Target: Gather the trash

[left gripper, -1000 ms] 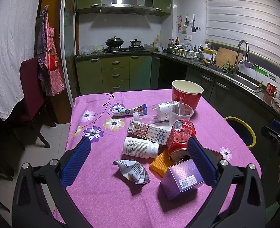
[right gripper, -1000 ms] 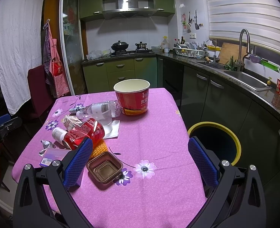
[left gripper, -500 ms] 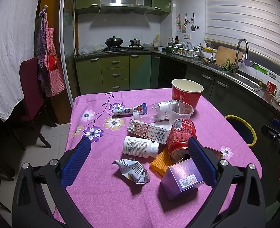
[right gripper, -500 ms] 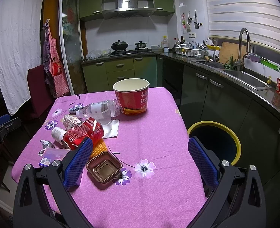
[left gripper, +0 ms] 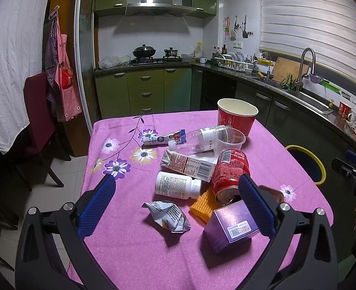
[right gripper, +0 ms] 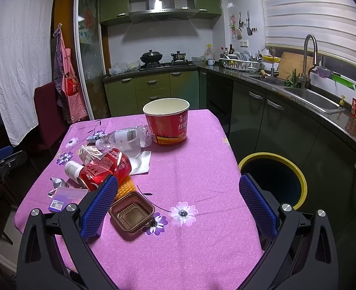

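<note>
Both units hover empty above the near table edge, apparently poised for a first pick. Left gripper [left gripper: 176, 201]: jaws spread wide, nothing between; just ahead a crumpled foil wrapper [left gripper: 168, 215], beyond it a white pill bottle [left gripper: 176, 184], and by its right finger a dented red can [left gripper: 229, 172] and purple box [left gripper: 231, 226]. Right gripper [right gripper: 178, 204]: likewise agape; brown plastic tray [right gripper: 131, 211] beside its left finger, yellow-rimmed bin [right gripper: 273, 180] off the table by its right finger.

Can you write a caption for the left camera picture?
Open left gripper above a purple tablecloth littered with a red can, pill bottle and crumpled wrapper.
</note>
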{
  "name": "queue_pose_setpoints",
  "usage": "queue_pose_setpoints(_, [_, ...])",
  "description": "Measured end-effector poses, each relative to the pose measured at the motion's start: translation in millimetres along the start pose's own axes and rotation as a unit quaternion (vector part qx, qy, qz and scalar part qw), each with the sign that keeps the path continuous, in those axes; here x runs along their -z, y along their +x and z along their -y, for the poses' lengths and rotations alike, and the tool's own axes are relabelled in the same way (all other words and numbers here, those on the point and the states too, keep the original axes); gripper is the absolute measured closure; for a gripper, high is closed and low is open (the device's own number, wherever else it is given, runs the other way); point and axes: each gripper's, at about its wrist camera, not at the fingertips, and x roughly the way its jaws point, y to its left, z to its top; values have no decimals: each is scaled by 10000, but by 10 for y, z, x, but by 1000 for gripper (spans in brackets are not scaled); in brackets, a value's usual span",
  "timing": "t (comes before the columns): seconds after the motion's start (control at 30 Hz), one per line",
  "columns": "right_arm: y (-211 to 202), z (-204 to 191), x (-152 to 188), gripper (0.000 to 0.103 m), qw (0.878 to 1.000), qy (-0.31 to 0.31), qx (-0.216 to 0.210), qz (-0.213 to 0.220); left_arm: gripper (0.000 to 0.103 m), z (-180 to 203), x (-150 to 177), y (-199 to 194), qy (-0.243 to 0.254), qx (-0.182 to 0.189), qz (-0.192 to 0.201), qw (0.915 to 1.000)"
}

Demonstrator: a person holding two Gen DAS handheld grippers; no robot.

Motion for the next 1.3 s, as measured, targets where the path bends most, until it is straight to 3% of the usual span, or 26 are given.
queue_pose_setpoints(0.73, [158,-36,-45,4,9997,-196,48,-139,6,-94,-95,146,-73,32,-148,9999])
queue_pose_setpoints(0.9, [265,-59,-409,4,9979,-621,-144,-131,6,-347,-406,426,-214,-375,-202,9989])
queue_pose_setpoints(1.07, [602,0,-978,4,9969,-743,-82,-238,6,-508,-765,718,-164,-423,-78,9989])
queue_pose_setpoints(1.3, [1698,97,-1825,4,9891,-384,-558,-1309,6,-521,-1215,1324,-53,-416,-12,9991])
